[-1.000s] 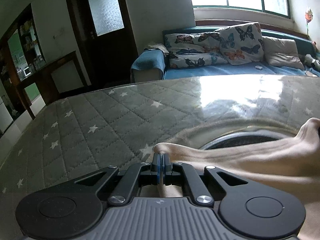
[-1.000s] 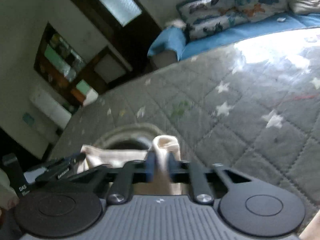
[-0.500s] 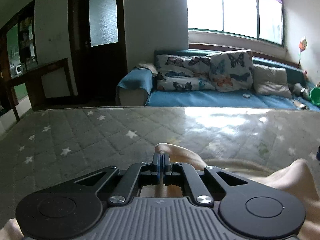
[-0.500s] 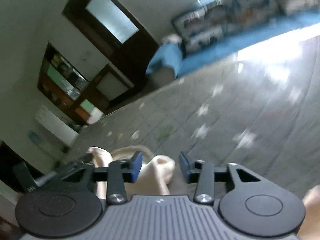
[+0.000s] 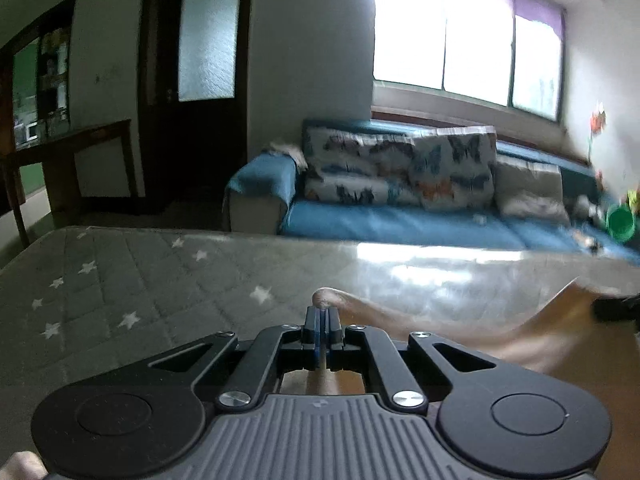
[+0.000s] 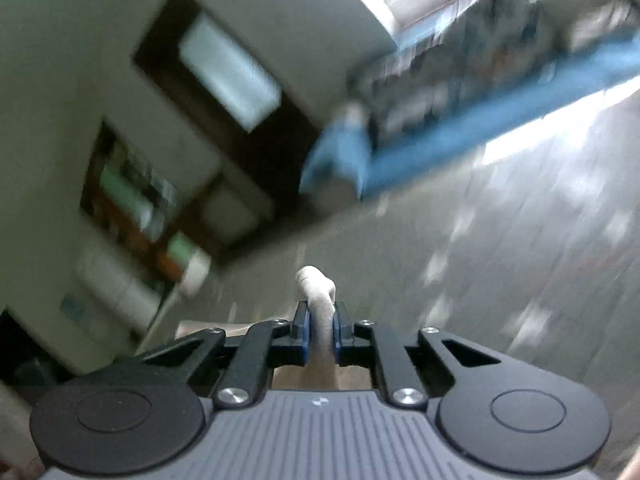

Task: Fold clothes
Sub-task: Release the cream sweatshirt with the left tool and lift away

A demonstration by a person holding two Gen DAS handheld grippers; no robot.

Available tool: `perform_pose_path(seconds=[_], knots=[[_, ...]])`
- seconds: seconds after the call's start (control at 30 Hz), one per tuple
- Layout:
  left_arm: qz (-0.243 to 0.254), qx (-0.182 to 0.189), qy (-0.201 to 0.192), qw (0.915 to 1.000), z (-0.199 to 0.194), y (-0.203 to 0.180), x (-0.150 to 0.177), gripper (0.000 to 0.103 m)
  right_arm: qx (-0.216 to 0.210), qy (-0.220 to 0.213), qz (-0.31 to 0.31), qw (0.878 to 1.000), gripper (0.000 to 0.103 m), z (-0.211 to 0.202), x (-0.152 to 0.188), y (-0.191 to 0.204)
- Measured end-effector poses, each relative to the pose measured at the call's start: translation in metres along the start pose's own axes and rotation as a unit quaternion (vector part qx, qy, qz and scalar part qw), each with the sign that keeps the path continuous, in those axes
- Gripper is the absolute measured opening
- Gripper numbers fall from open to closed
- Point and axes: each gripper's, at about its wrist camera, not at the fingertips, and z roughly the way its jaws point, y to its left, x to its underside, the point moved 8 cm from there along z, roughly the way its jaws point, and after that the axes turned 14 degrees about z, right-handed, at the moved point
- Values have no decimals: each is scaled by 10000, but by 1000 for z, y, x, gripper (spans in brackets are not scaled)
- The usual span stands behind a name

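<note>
Across the grey star-quilted mattress [image 5: 132,280], the surface lay bare from the near edge out to the far edge, where a glossy sheen caught the window light; the left far corner curved away toward the floor. Beyond that far edge stood a blue sofa [image 5: 400,220] carrying butterfly-print cushions [image 5: 400,168], with a dark door [image 5: 200,80] and a wooden side table [image 5: 80,148] to the left and a bright window [image 5: 460,48] above. A green round object [image 5: 621,222] sat at the sofa's right end. Nothing stood on the mattress ahead of either tool.

The beige garment [image 5: 460,328] was lifted over the near part of the mattress and stretched between the two tools, its cloth sagging rightward in the left wrist view. The left gripper [image 5: 322,322] pointed gently downward, its blue-padded jaws pressed together on a fold of the garment that bulged just past the tips. The right gripper [image 6: 320,332], seen in a strongly tilted and motion-blurred view, had just been closing; its jaws stood narrow and pinched a rolled bunch of the same garment [image 6: 318,292], which rose above the pads [image 6: 303,334]. A fingertip [image 5: 20,466] of the person showed at the lower left corner of the left wrist view.
</note>
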Motion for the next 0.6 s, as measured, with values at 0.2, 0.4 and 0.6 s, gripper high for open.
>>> perform_pose_path(seconds=[0.2, 0.4, 0.6], knots=[[248, -243, 281, 9990, 19, -13, 3, 10, 831, -130, -72, 9964, 22, -11, -10, -38], [335, -241, 423, 9983, 4, 2, 16, 28, 1344, 161, -1139, 9842, 29, -51, 1, -38], [628, 773, 283, 9946, -55, -26, 35, 26, 1883, -105, -1168, 9751, 35, -123, 3, -72]])
